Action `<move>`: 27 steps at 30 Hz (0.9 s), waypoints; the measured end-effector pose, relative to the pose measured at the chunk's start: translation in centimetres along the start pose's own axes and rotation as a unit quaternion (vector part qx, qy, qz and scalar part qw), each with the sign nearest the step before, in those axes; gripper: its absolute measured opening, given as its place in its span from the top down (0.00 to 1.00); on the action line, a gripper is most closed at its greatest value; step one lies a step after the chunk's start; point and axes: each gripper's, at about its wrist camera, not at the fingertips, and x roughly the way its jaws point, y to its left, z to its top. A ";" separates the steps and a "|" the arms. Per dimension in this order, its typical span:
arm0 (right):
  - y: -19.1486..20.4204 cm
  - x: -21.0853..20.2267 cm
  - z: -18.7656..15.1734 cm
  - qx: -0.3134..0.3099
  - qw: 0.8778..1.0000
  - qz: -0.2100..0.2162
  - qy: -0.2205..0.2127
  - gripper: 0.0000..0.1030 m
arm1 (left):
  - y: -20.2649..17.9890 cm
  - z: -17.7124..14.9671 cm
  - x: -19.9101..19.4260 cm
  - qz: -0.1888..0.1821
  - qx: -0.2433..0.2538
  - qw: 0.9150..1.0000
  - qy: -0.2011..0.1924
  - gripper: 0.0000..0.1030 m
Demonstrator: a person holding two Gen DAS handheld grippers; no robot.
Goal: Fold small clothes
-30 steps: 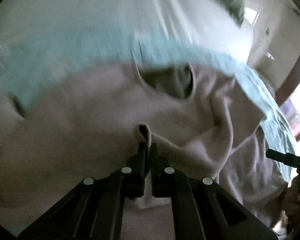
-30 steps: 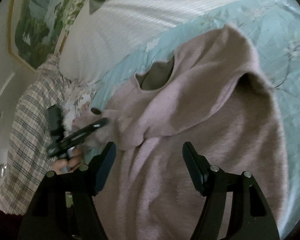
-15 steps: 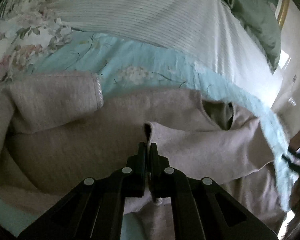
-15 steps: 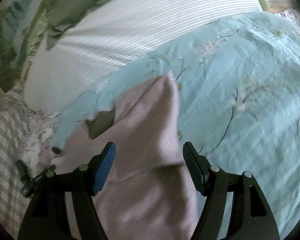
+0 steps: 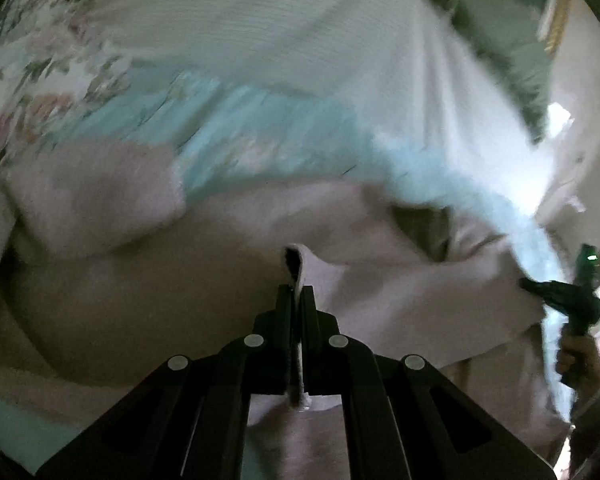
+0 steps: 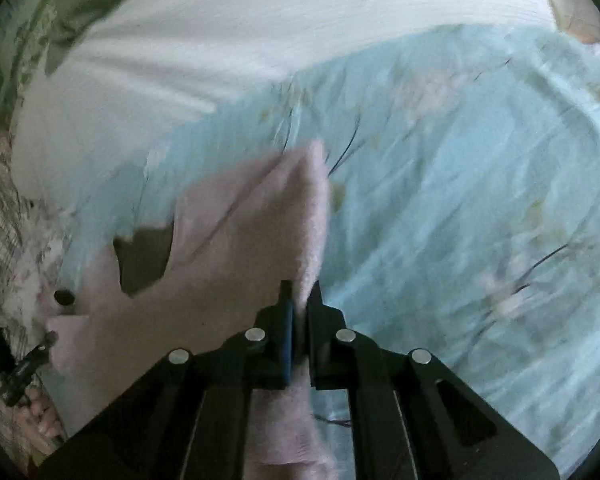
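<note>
1. The pink top (image 5: 204,288) lies spread on the bed (image 6: 460,184), likely for folding.
2. The left hand-held gripper (image 5: 296,296) pinches a fabric fold tight.
3. The right hand-held gripper (image 6: 298,300) is closing on the top's edge, probably to carry it over.

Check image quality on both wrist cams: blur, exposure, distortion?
Left wrist: heavy motion blur on the pink garment and bedding; the left gripper stays sharp; window corner blown out at right. Right wrist: blue floral sheet smeared, right gripper crisp. Both: fisheye bending, dark vignette corners.
</note>
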 end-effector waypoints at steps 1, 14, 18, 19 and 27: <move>-0.2 0.0 -0.1 -0.003 1.000 -0.012 -0.003 0.94 | -0.5 0.2 -0.8 -0.032 0.002 0.999 -0.024 0.98; 4.1 -1.9 -2.7 -0.055 0.997 -0.050 -0.024 0.40 | -0.6 -1.4 3.5 0.019 0.009 0.999 0.036 0.98; 5.0 1.5 -5.4 -0.091 0.994 -0.039 0.053 0.41 | -0.5 -2.1 3.6 0.039 0.011 0.998 0.043 0.97; 4.5 1.2 -5.8 -0.097 0.994 -0.047 0.038 0.42 | -0.4 -2.2 3.4 0.044 0.013 0.998 0.043 0.97; 3.6 -5.6 -7.4 -0.035 0.999 -0.001 -0.001 0.29 | 2.0 -2.9 -3.6 0.085 0.024 0.996 0.005 0.62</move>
